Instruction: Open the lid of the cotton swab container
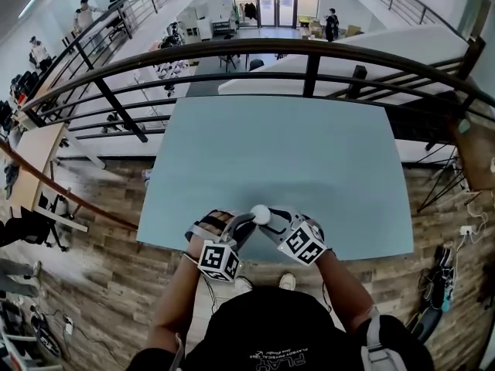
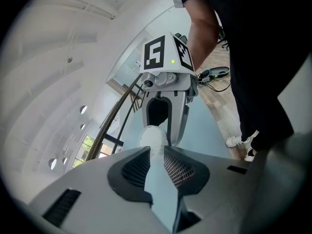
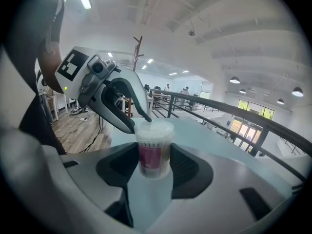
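**Right claw grips the cotton swab container; left claw's tips are at its lid**
The right claw (image 3: 155, 149) is clamped on the sides of the cotton swab container (image 3: 154, 161) and holds it upright over the near edge of the desk (image 1: 294, 153). The left claw (image 2: 156, 149) stands partly open, its tips at the rim of the white lid (image 3: 155, 129), and one fingertip touches the rim.

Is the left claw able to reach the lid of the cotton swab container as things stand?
Probably yes: the right claw holds the container upright, its lid is uncovered, and the left claw has its tips at the rim.
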{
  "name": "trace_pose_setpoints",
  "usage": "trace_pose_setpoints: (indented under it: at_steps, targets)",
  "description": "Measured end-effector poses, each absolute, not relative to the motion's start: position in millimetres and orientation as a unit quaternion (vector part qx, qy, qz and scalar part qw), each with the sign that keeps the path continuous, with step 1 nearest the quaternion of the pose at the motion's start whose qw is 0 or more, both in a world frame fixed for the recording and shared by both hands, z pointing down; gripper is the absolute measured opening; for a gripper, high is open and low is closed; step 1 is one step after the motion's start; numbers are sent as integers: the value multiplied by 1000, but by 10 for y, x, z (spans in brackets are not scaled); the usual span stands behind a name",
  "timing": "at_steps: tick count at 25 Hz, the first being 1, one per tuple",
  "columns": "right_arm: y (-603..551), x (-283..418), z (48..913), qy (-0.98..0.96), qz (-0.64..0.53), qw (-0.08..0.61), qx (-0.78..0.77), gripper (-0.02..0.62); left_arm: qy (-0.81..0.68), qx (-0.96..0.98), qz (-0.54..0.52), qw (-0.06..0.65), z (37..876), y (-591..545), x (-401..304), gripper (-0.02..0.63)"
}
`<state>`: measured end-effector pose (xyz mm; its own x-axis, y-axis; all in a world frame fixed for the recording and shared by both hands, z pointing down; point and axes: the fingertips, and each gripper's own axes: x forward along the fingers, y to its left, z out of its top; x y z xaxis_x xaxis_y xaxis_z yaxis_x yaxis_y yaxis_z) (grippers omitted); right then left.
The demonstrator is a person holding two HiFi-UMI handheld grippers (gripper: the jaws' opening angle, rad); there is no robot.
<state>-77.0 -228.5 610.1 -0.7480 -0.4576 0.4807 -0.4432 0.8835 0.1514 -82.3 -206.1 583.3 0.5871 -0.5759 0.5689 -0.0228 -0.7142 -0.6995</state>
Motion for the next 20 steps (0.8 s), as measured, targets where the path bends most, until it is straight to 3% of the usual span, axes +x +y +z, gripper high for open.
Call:
trace_pose_setpoints:
  at_steps: [1,2,3,20]
  targets:
    - [-2291,-761,6100,-934,-14,261,244,206,184,-831,-410,329,5808,-2042,-832,77]
    - [-2296,-748,6086,-935,-12,257,246,201,187,-836,-400,327,5773,-2021,-833,12]
    - [-2295,-739,6058,-936,-12,251,246,201,191,-840,-391,325,5737,-2003,-830,8]
    - [-2291,-764,5904,-942,2,228,245,202,242,-823,-369,357,5514,-1990,-840,9]
